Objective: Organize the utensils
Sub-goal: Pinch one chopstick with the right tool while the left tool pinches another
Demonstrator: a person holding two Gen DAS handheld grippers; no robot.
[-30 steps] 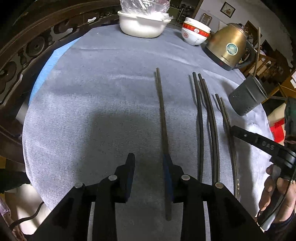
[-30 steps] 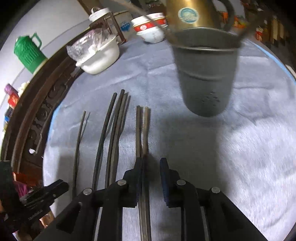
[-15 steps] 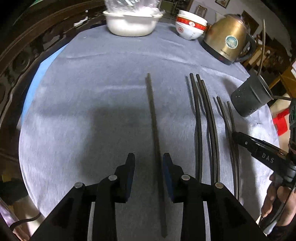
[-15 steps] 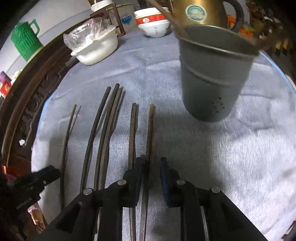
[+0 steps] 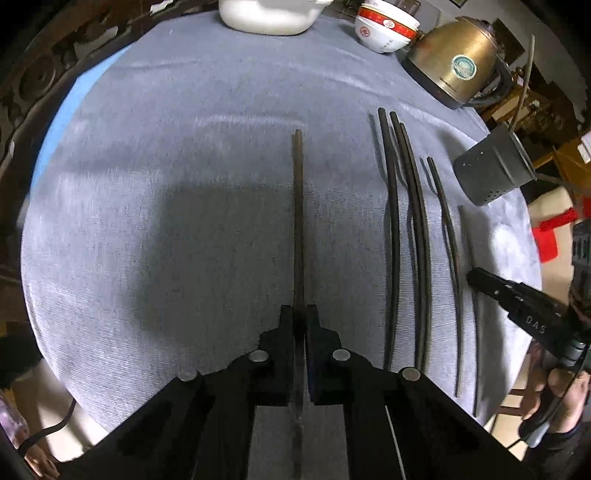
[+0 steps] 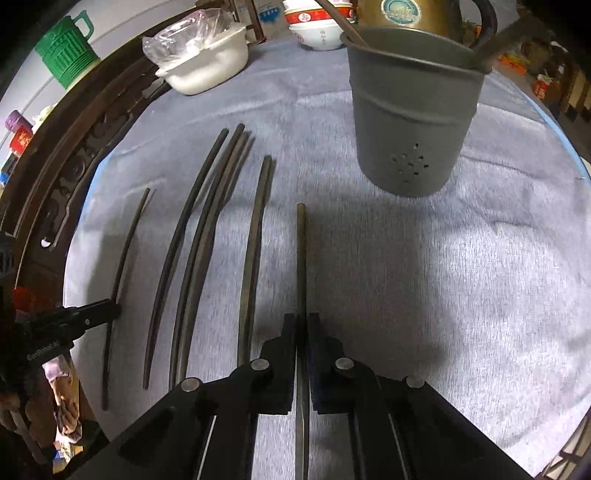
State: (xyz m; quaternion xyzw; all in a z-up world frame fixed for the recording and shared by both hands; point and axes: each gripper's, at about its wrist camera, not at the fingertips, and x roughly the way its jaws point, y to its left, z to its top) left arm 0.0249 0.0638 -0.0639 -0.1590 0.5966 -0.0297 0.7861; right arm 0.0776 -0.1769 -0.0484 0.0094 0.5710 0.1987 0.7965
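Both pairs of jaws have closed since a second ago: the left hand-held gripper (image 5: 300, 325) is now clamping a dark chopstick (image 5: 297, 206) and the right hand-held gripper (image 6: 302, 332) is clamping another chopstick (image 6: 301, 258), each thin, straight and pointing away over the grey tabletop (image 5: 184, 184). Between them four more chopsticks (image 6: 207, 236) are lying side by side. Farther off, a grey holder (image 6: 413, 122) is standing before a brass kettle (image 5: 454, 66) and white bowls (image 5: 384, 31).
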